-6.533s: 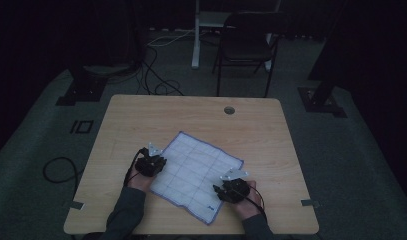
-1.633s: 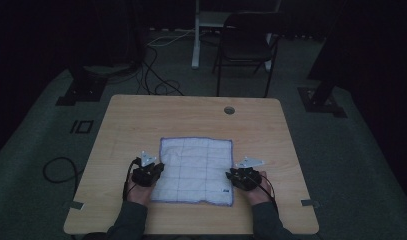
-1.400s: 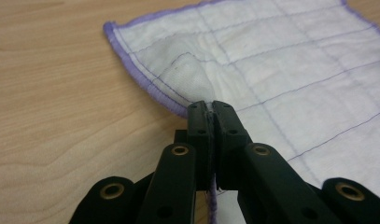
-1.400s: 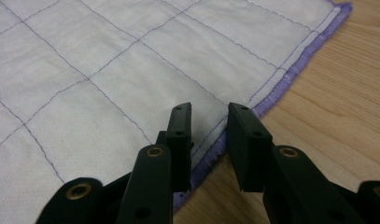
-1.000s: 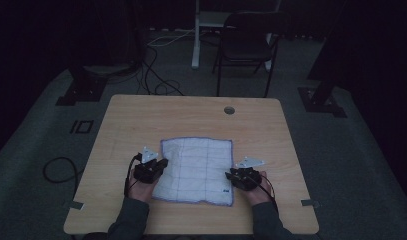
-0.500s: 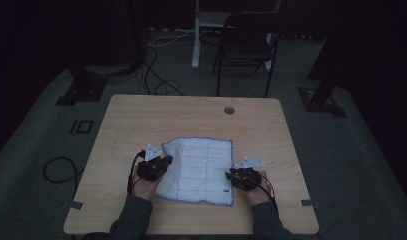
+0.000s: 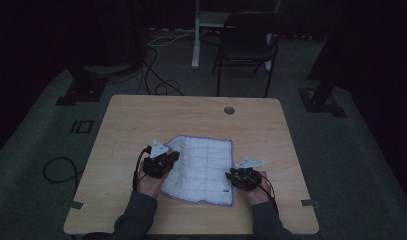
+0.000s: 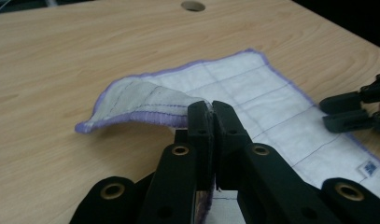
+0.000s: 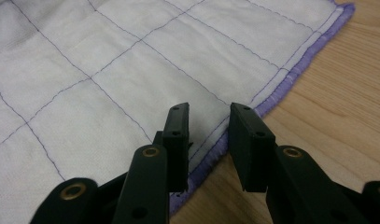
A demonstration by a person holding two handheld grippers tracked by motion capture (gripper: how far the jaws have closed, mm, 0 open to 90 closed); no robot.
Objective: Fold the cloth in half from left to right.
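The left gripper [image 8: 211, 109] is clamped on the cloth's [image 7: 203, 167] edge, which has lifted off the table [image 7: 191, 115] since a second ago. The right gripper [image 9: 207, 122], jaws apart, rests unmoved at the opposite edge.

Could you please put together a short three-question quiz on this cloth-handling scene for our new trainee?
1. True or false: the left gripper is shut on the cloth's purple edge.
2. How do the right gripper's jaws stand? A) shut on the cloth B) open over its edge C) open over bare table
3. Which part of the cloth is off the table?

Key: 1. True. 2. B. 3. The edge beside the left gripper, lifted and curled; the rest lies flat.
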